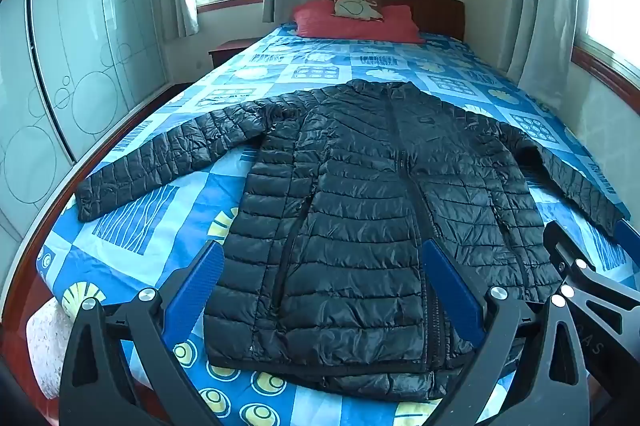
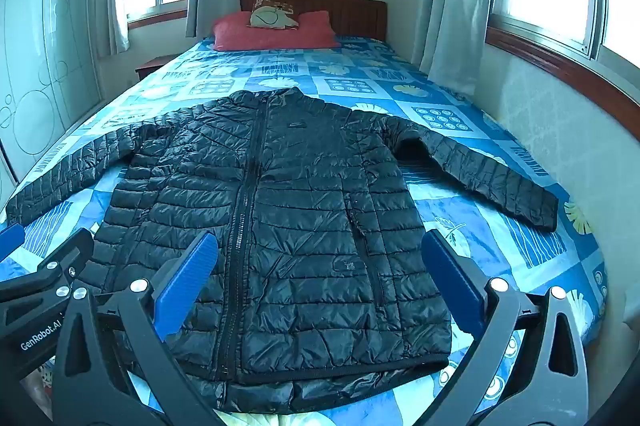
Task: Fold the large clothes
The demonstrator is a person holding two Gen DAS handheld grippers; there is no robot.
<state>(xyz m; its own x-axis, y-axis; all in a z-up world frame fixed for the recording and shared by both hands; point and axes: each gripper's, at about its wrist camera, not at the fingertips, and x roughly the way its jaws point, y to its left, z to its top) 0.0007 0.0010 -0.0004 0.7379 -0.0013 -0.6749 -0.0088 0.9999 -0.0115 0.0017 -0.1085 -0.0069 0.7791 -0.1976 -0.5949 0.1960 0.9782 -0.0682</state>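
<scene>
My left hand-held gripper [image 1: 322,290] hangs spread over the jacket's [image 1: 360,226] hem, pinching nothing; on its arm in the right wrist view I read "GenRobot.AI". The black quilted jacket lies flat, front up and zipped, sleeves out to both sides, on the bed [image 1: 320,59]. A small chest logo and a hem label are too small to read. My right hand-held gripper [image 2: 320,266] is spread too, over the jacket's lower front.

"GenRobot.AI" printed on left gripper [image 2: 8,238] body.
</scene>
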